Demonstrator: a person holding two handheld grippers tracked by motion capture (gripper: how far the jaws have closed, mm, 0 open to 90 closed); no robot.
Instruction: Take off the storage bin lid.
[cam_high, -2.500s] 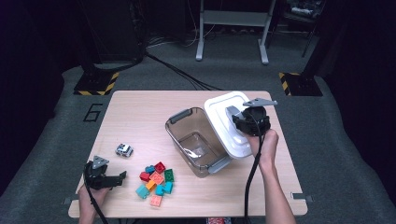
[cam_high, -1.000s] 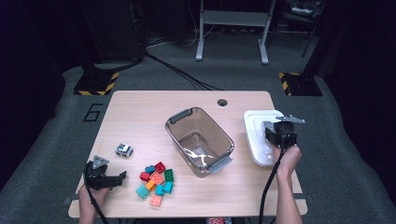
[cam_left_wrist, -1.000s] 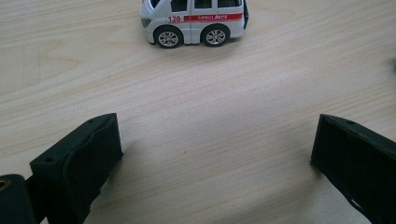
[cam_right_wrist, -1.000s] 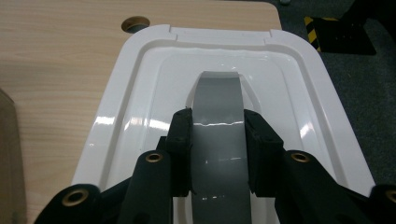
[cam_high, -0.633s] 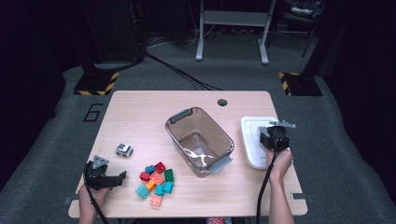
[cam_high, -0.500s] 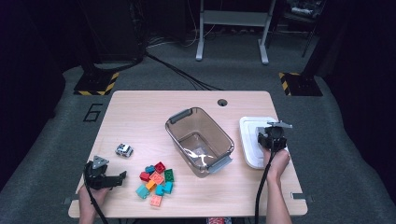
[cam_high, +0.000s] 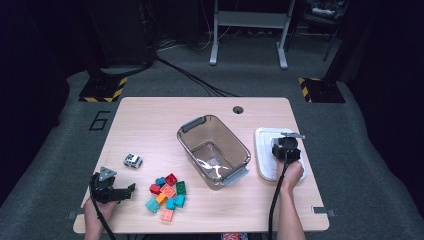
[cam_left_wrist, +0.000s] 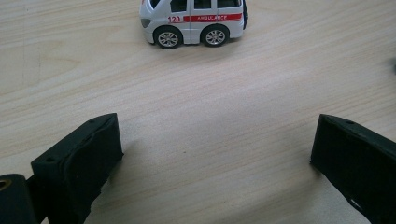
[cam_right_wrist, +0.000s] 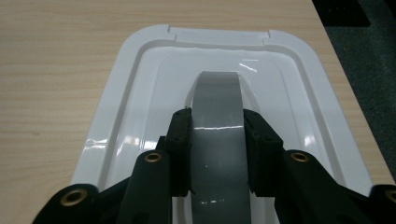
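Note:
A white lid (cam_high: 265, 150) lies flat on the table to the right of the clear brown bin (cam_high: 186, 145). My right gripper (cam_high: 286, 150) sits on top of the lid. In the right gripper view its jaws (cam_right_wrist: 218, 144) are shut on the lid's grey strap handle (cam_right_wrist: 218, 102), with the white lid (cam_right_wrist: 135, 93) spread out beneath. My left gripper (cam_high: 122, 192) rests at the table's front left, open with nothing between its fingers (cam_left_wrist: 84, 158). A small white toy ambulance (cam_left_wrist: 194, 21) stands just ahead of it.
A pile of several coloured bricks (cam_high: 167, 195) lies between the left gripper and the bin. The toy ambulance (cam_high: 132, 160) stands left of the bricks. The table has a round cable hole (cam_high: 238, 109) at its far edge. The lid lies close to the table's right edge.
The right gripper carried the white lid from beside the bin out to the right, then lowered it onto the table. The left gripper stayed put.

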